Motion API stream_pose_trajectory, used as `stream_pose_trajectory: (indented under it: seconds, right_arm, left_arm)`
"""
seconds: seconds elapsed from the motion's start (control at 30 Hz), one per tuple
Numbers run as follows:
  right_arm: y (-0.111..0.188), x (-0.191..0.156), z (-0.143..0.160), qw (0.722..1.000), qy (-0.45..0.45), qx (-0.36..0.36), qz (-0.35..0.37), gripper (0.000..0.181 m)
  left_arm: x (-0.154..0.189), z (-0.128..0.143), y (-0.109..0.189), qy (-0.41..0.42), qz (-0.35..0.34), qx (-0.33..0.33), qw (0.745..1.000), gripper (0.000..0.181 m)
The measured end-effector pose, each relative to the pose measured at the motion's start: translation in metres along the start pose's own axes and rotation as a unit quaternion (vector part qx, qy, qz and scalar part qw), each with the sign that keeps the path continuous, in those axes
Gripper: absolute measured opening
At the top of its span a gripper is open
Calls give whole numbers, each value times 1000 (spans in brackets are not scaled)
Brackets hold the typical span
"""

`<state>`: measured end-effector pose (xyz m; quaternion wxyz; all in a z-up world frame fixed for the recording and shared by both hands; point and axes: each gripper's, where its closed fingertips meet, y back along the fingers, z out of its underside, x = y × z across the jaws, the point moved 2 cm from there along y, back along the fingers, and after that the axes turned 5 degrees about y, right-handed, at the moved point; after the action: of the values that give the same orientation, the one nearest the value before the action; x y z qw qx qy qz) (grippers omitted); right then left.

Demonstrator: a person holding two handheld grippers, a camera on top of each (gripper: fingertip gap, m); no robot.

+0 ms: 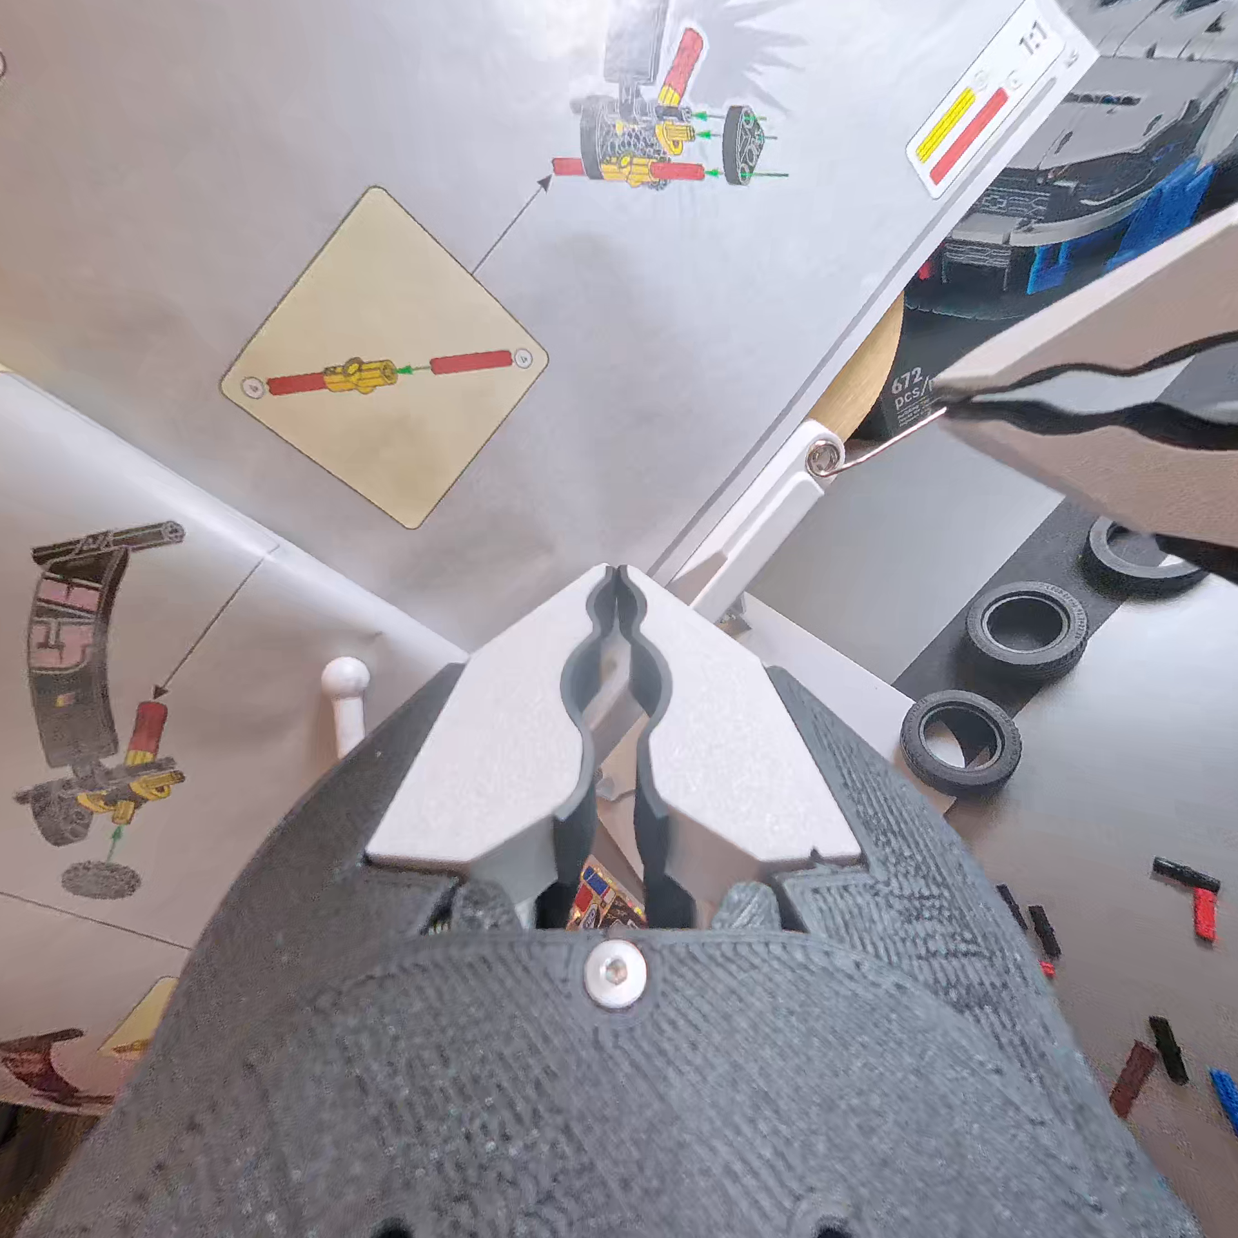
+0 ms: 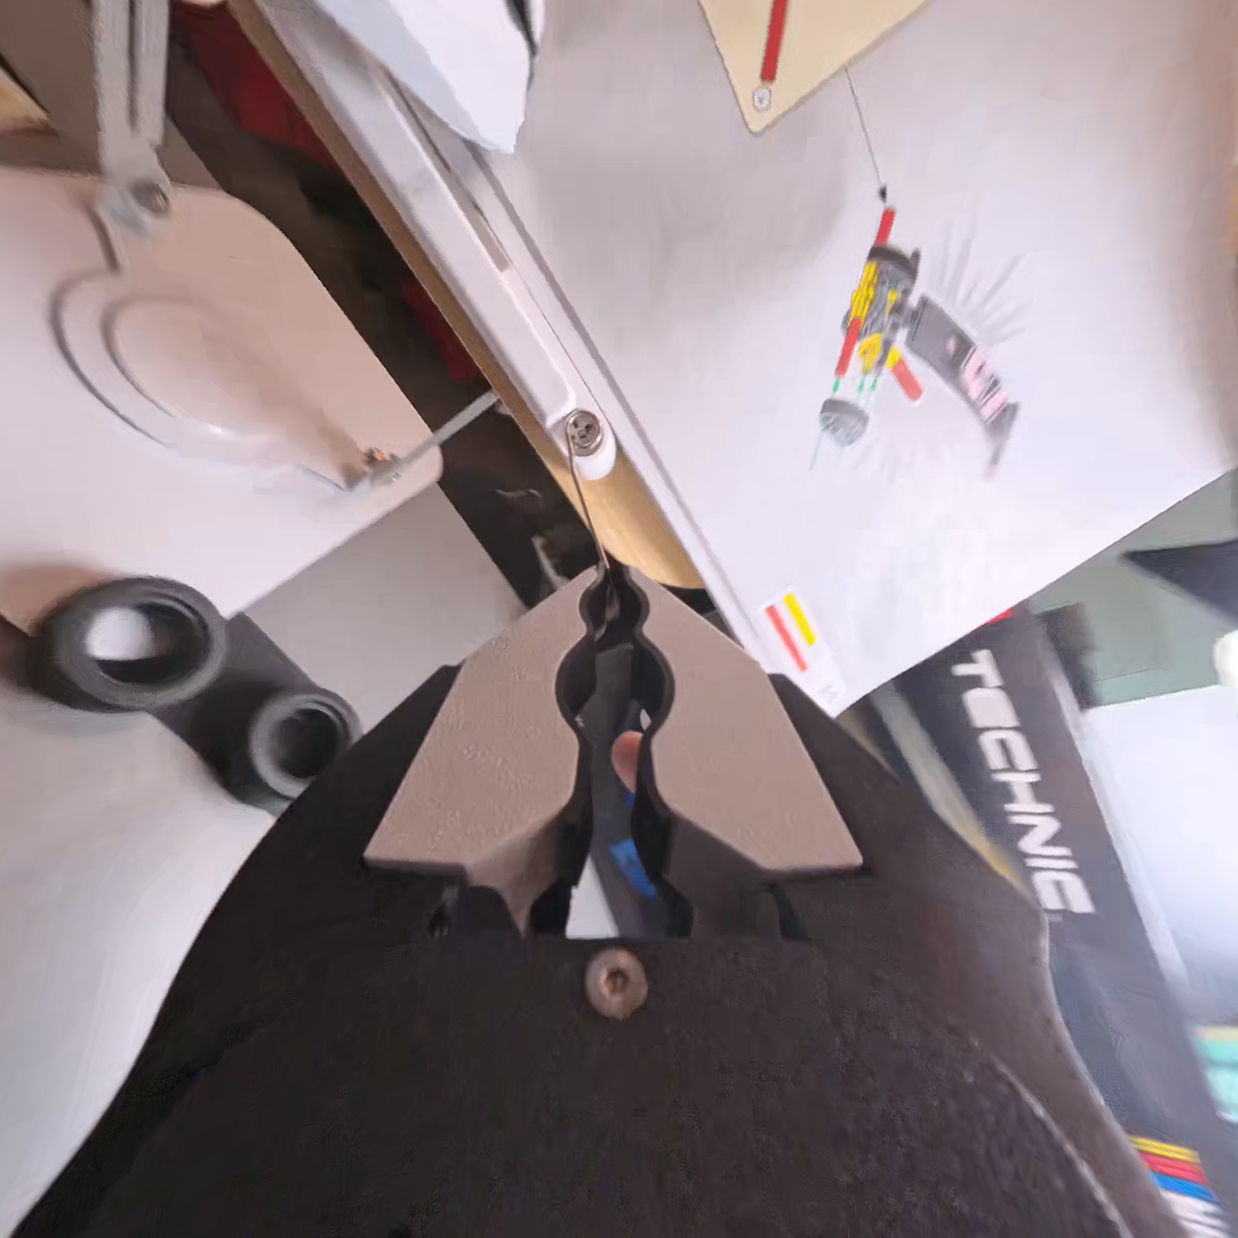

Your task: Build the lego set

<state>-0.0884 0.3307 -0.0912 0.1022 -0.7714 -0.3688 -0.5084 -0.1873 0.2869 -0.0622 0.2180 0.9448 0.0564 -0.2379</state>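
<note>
Right tool (image 2: 613,583) has its tips pinched on the thin wire page clip (image 2: 584,496) of the white book stand (image 2: 469,221); the left wrist view confirms this, with the wire running from the stand's screw into the tips. Left tool (image 1: 616,576) is closed with nothing between its fingers, poised just in front of the open instruction booklet (image 1: 603,402) at the stand's lower edge. No brick is held by either tool. Lego parts lie on the desk (image 1: 1105,770): three black tires (image 1: 1026,628) in a row on a dark strip, and small black, red and blue pieces (image 1: 1202,904) scattered to the right of the left tool. Risks, as judged from here: the wire is thin and springy, so it may slip out of the tips and snap back on the page; pulling too hard could tilt the stand or crease the paper; if the clip is released, the free page may flop before the left tool pins it. The right wrist view is motion-blurred, so fine contact is hard to confirm. Surface: pale, smooth desk. Behind the stand stands the dark set box (image 2: 1045,804); a round wooden piece shows at the stand's back. Little else of the room is visible.
</note>
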Motion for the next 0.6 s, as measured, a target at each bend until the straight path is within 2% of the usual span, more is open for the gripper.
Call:
stream_pose_trajectory:
  seconds: [0.07, 0.17, 0.27, 0.3, 0.33, 0.37, 0.4, 0.47, 0.5, 0.57, 0.6]
  right_arm:
    - [1, 10, -5, 992, 116, -33, 34, 0]
    - [-3, 25, -17, 961, 260, -51, 80, 1]
    - [-5, 31, -42, 912, 394, -49, 107, 3]
    - [-4, 31, -56, 892, 434, -23, 125, 0]
    - [2, 26, -80, 874, 463, 37, 143, 0]
    - [6, 16, -98, 864, 480, 67, 134, 0]
    - [8, 7, -108, 872, 471, 75, 114, 0]
    - [9, 2, -112, 906, 410, 61, 81, 6]
    - [12, 8, -110, 932, 348, 73, 71, 15]
    - [15, 28, -92, 984, 157, 75, 43, 26]
    - [13, 37, -77, 996, 49, 70, 24, 33]
  left_arm:
    - [-1, 0, 0, -3, -4, 0, 1000, 0]
    - [-1, 0, 1, 9, 10, 1, 1000, 0]
    - [-1, 1, 2, 23, 25, 6, 999, 0]
    - [-1, 1, 2, 31, 29, 10, 999, 0]
    - [-2, 1, 1, 41, 32, 16, 999, 0]
    - [-2, 1, 1, 51, 36, 20, 998, 0]
    - [-2, 1, 1, 63, 41, 25, 997, 0]
    - [-3, 2, 5, 80, 47, 35, 995, 0]
    - [-5, 4, 9, 84, 43, 39, 995, 0]
    - [-12, 8, 18, 81, 33, 49, 995, 0]
    - [-17, 9, 20, 83, 27, 53, 995, 0]
